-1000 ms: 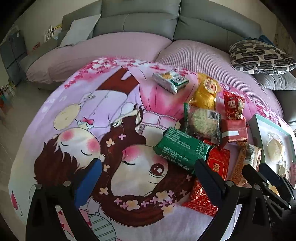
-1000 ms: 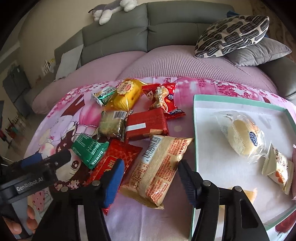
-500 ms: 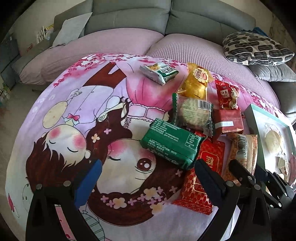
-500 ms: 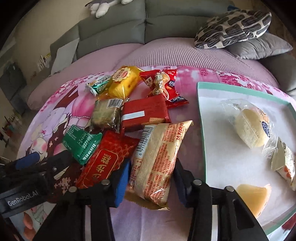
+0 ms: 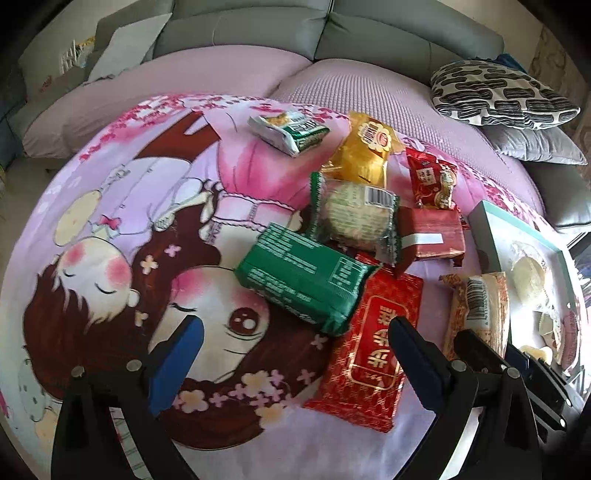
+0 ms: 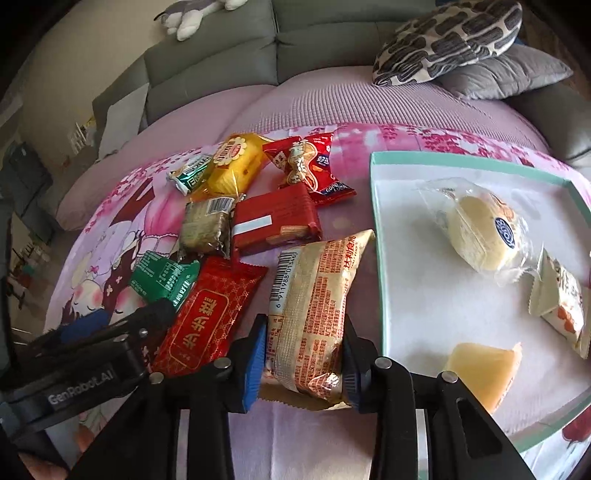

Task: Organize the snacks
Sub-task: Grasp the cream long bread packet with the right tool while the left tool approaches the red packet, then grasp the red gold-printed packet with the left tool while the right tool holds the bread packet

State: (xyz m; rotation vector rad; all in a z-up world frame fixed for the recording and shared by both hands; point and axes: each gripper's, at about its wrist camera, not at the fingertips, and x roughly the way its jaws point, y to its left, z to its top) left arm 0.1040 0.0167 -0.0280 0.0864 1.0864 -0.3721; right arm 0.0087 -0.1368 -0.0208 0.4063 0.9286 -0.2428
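Observation:
My right gripper (image 6: pixel 303 332) is shut on the near end of a beige snack packet (image 6: pixel 314 295) that lies on the cartoon blanket, just left of the teal-rimmed white tray (image 6: pixel 380 258). The tray holds a wrapped round bun (image 6: pixel 480 229), a small white packet (image 6: pixel 561 302) and a yellow wedge (image 6: pixel 484 365). My left gripper (image 5: pixel 293 328) is open above the blanket. A green packet (image 5: pixel 303 273) and a red-and-gold packet (image 5: pixel 369 347) lie just ahead of its fingers. In the left wrist view the beige snack packet (image 5: pixel 480 302) sits at the right, with the right gripper (image 5: pixel 480 350) on it.
Farther back lie a round cake in a clear wrapper (image 5: pixel 354 218), a dark red packet (image 5: pixel 432 232), a yellow packet (image 5: pixel 365 147), a red peanut packet (image 5: pixel 432 177) and a white-green packet (image 5: pixel 288 129). A grey sofa (image 5: pixel 369 33) with patterned cushions (image 5: pixel 498 92) stands behind.
The right gripper's jaws have closed from wide apart onto the beige packet. The left gripper has drifted right and closer to the snack pile, still open.

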